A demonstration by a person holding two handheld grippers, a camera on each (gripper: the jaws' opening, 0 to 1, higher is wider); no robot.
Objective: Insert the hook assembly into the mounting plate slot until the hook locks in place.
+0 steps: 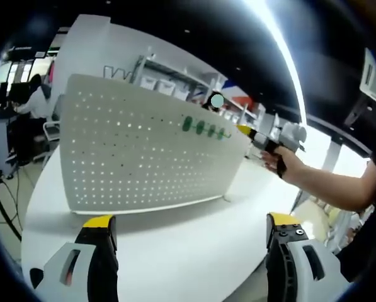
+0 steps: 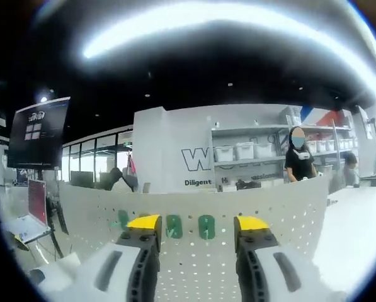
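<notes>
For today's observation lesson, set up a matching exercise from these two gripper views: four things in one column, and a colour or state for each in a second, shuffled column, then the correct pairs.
Column A
1. pegboard
2. hooks
3. left gripper
4. table

Column B
a. green, in a row on the upper part of the board
b. white, standing upright, full of small holes
c. jaws apart with yellow tips, nothing between them
d. white, flat, with the board standing on it

Pairs: 1-b, 2-a, 3-c, 4-d
</notes>
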